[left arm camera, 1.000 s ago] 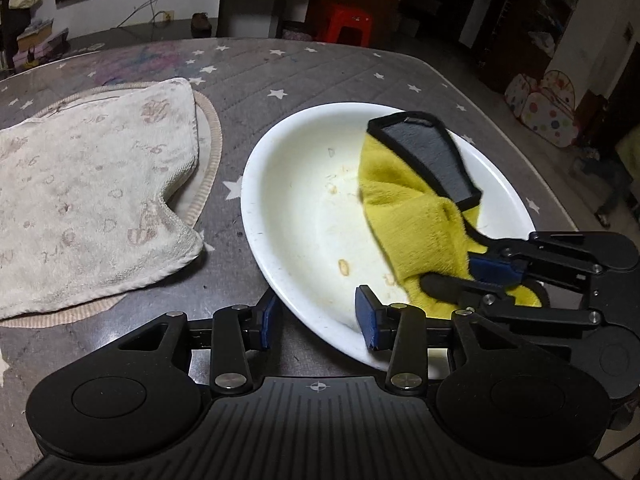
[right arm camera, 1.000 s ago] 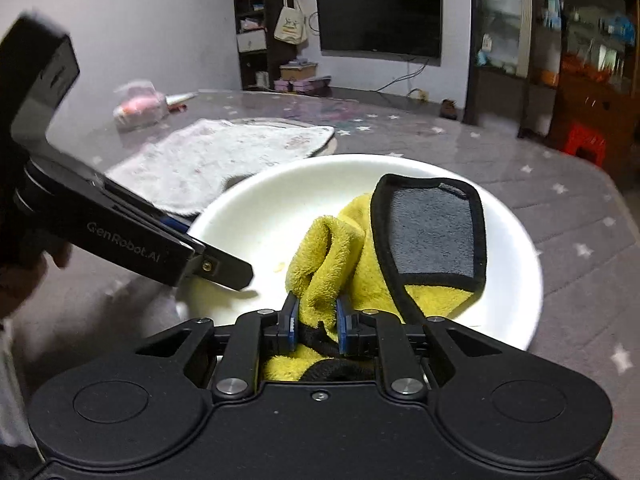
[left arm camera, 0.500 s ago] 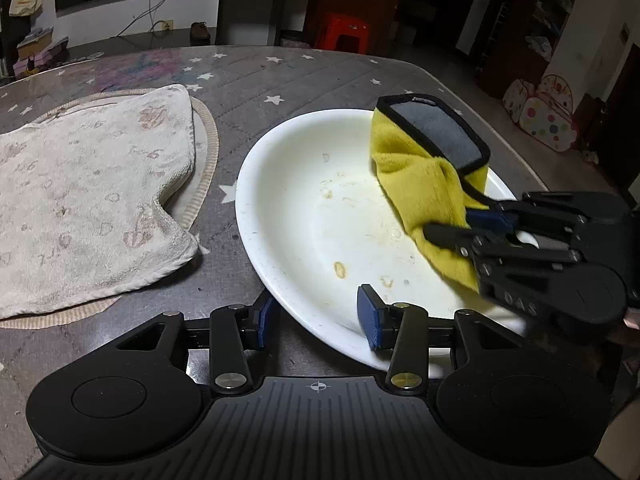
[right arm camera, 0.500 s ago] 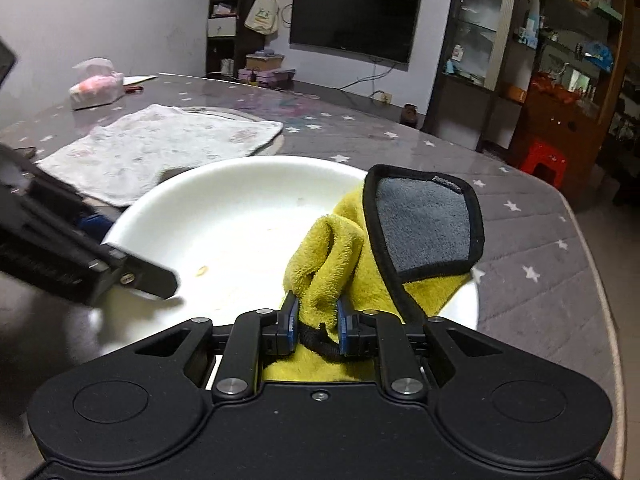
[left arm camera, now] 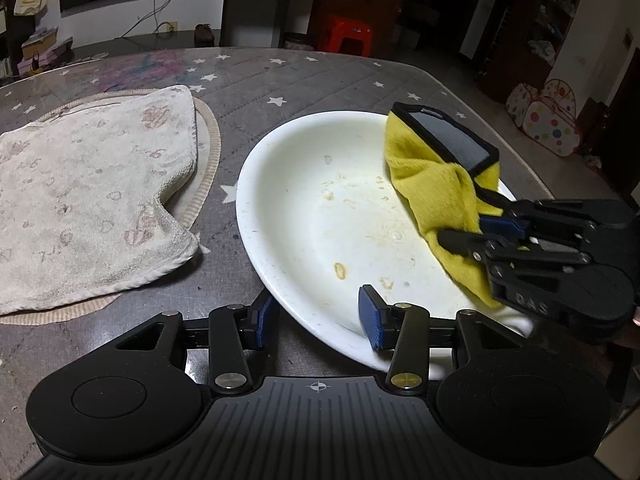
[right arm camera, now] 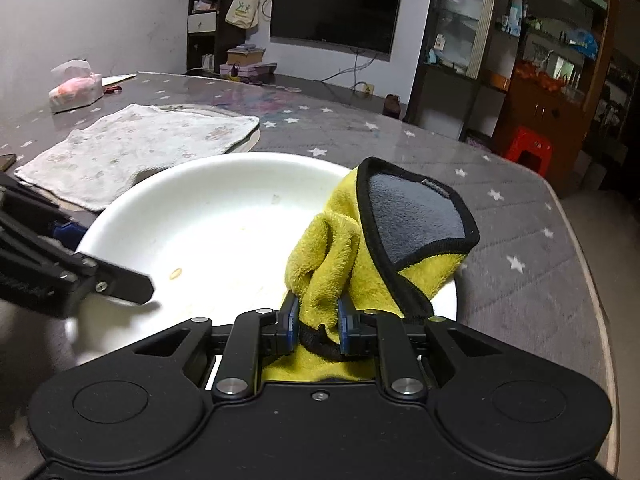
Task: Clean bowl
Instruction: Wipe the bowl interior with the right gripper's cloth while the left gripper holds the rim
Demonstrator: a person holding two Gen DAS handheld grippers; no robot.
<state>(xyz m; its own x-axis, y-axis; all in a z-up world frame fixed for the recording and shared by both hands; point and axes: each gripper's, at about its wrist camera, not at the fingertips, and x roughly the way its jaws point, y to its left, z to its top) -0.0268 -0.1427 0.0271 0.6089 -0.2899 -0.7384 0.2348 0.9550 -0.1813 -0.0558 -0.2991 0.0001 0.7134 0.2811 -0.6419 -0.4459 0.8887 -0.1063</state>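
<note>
White and shallow, the bowl [left arm camera: 320,216] sits on a grey table [left arm camera: 312,80] whose cover is printed with small white stars. Dried yellowish smears and a few crumbs mark its inner surface. The left gripper [left arm camera: 316,314] hangs low at the near rim of the bowl, its blue pads [left arm camera: 370,316] standing apart on either side of that rim: one pad is outside the bowl over the table, the other inside over the white surface. Neither pad visibly presses on the rim, and whether they touch it cannot be told. The right gripper [right arm camera: 318,320] has its fingers clamped on a yellow cloth [right arm camera: 340,248] with a grey panel edged in black. The cloth is bunched up between the pads and rises out of the right side of the bowl, with the grey panel folded over the far rim. In the left wrist view the same cloth [left arm camera: 436,184] drapes from the right gripper [left arm camera: 500,226] down onto the bowl's inner wall. Beside the bowl, to its left, a pale worn towel [left arm camera: 88,196] lies flat on a round woven mat [left arm camera: 208,148]. Farther back on the table sits a tissue pack [right arm camera: 74,90], and a dark television [right arm camera: 334,16] hangs on the wall behind.
</note>
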